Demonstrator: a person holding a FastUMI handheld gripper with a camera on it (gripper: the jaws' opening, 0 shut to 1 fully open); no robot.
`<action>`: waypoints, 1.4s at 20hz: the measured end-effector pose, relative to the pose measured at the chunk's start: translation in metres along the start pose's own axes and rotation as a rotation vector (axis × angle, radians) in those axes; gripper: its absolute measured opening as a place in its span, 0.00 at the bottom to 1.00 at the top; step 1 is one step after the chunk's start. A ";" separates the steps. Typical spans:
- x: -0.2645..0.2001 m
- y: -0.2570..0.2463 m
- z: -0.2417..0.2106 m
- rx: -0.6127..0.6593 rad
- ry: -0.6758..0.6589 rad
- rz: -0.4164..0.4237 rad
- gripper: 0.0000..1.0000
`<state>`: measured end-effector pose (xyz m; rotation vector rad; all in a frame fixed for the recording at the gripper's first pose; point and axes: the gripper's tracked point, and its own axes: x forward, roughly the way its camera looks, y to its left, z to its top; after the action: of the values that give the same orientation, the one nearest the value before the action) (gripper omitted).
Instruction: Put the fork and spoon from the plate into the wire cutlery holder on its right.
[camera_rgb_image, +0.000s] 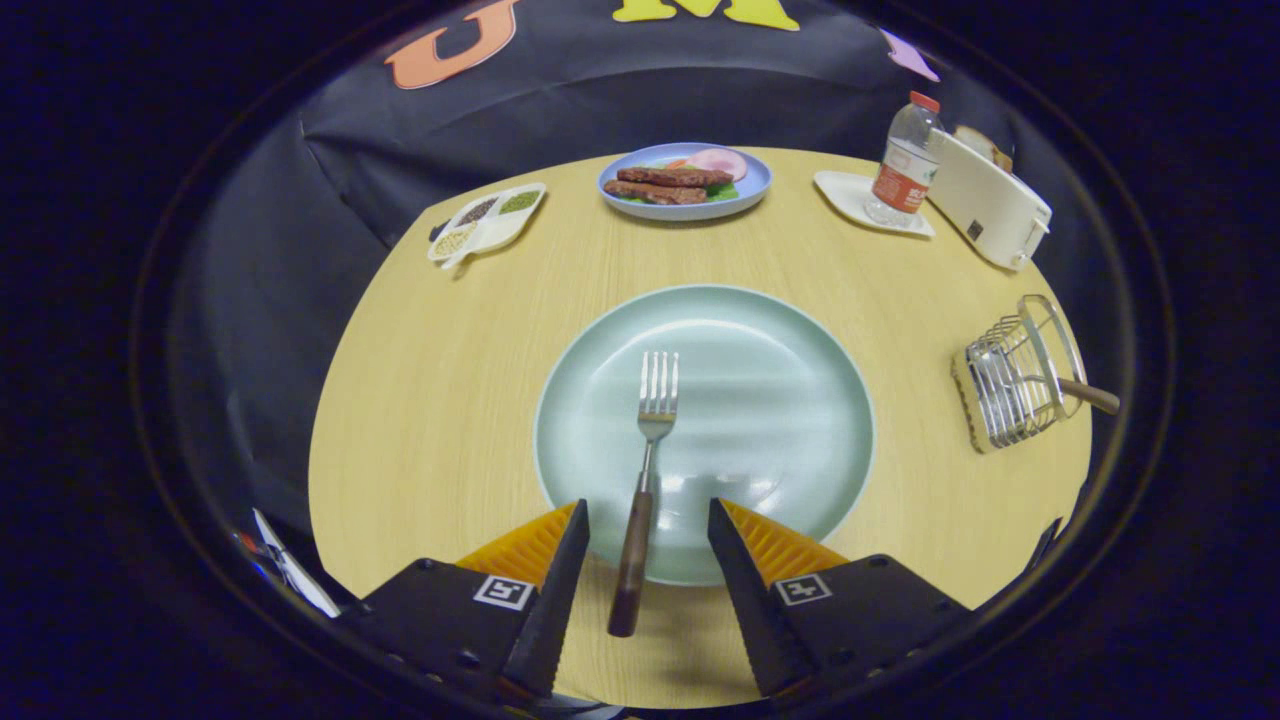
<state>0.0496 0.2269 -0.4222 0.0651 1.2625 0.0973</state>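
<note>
My gripper (647, 520) hangs low over the near edge of the table (440, 380), its fingers spread wide and holding nothing. The fork (645, 470) lies between them, touching neither: its wooden handle runs back over the plate's near rim toward me, and its tines point away, near the middle of the plate (780, 400). The handle sits closer to my left finger than to my right. The plate is pale green and bare apart from the fork.

Off to the right, well apart from the plate, the wire holder (1015, 380) stands near the table's edge. A wooden handle (1090, 397) sticks out of it to the right; I cannot tell what utensil it belongs to.

Beyond the plate, at the far side of the table, sit a blue dish of food (685, 182), a white divided tray (488, 222) to its left, and to its right a bottle (905, 160) on a white saucer (850, 195) beside a white toaster (990, 205).
</note>
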 end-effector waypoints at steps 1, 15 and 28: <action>0.004 0.000 -0.001 0.000 0.005 -0.011 0.73; 0.009 0.006 -0.011 -0.010 0.088 0.057 0.04; -0.087 -0.037 0.030 -0.180 0.008 0.125 0.03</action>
<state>0.0537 0.1805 -0.3344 -0.0116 1.2519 0.3185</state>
